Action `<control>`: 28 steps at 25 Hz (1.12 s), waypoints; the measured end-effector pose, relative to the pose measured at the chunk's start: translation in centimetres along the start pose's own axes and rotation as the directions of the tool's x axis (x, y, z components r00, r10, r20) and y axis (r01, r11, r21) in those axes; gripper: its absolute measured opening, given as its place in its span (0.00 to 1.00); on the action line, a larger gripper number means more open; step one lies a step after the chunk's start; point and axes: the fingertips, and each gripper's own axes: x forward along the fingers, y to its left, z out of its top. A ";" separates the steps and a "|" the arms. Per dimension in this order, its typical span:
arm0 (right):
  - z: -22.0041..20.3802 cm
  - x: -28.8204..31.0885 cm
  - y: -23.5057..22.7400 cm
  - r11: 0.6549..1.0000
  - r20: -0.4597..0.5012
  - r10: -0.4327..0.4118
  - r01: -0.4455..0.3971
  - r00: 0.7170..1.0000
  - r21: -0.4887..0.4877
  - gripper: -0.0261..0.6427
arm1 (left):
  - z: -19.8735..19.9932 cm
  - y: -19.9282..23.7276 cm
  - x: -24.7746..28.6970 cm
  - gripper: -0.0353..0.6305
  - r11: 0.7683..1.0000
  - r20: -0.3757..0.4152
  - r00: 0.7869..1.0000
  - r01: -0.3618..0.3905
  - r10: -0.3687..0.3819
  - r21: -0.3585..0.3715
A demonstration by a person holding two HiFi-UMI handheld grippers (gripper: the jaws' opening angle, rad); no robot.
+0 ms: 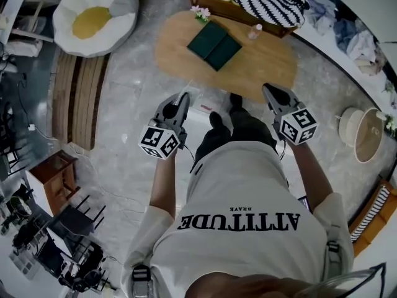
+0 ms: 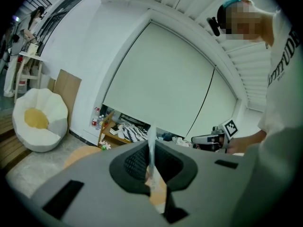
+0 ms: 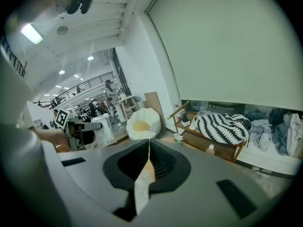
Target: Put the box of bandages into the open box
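Note:
A dark green open box (image 1: pixel 214 44) lies on the oval wooden table (image 1: pixel 263 64) ahead of me. No view lets me make out a box of bandages. My left gripper (image 1: pixel 183 98) is held at waist height, short of the table's near edge, its jaws shut with nothing between them. My right gripper (image 1: pixel 268 90) is held level with it on the right, also shut and empty. In the left gripper view the jaws (image 2: pixel 151 148) meet in a thin line, and in the right gripper view the jaws (image 3: pixel 147 154) do the same. Each gripper view shows the other gripper to the side.
Small flowers (image 1: pixel 200 11) and a little bottle (image 1: pixel 255 31) stand on the table's far side. Behind it is a low wooden bench with a striped blanket (image 1: pixel 267 2). A white and yellow beanbag (image 1: pixel 93 14) sits at the far left. A round stool (image 1: pixel 366 132) stands to the right.

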 end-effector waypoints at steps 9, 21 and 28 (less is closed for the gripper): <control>-0.1 4.4 -6.9 0.997 -0.079 0.074 -0.071 0.994 0.033 0.07 | -1.3 1.5 8.0 0.10 0.998 -0.058 0.997 -0.059 0.057 -0.036; -3.1 11.3 -13.8 0.985 -0.193 0.171 -0.161 0.966 0.066 0.07 | -4.8 5.7 17.9 0.10 0.995 -0.131 0.987 -0.098 0.093 -0.032; -4.6 14.7 -17.4 0.980 -0.212 0.187 -0.167 0.959 0.108 0.07 | -9.1 8.9 23.2 0.10 0.994 -0.193 0.975 -0.110 0.106 -0.008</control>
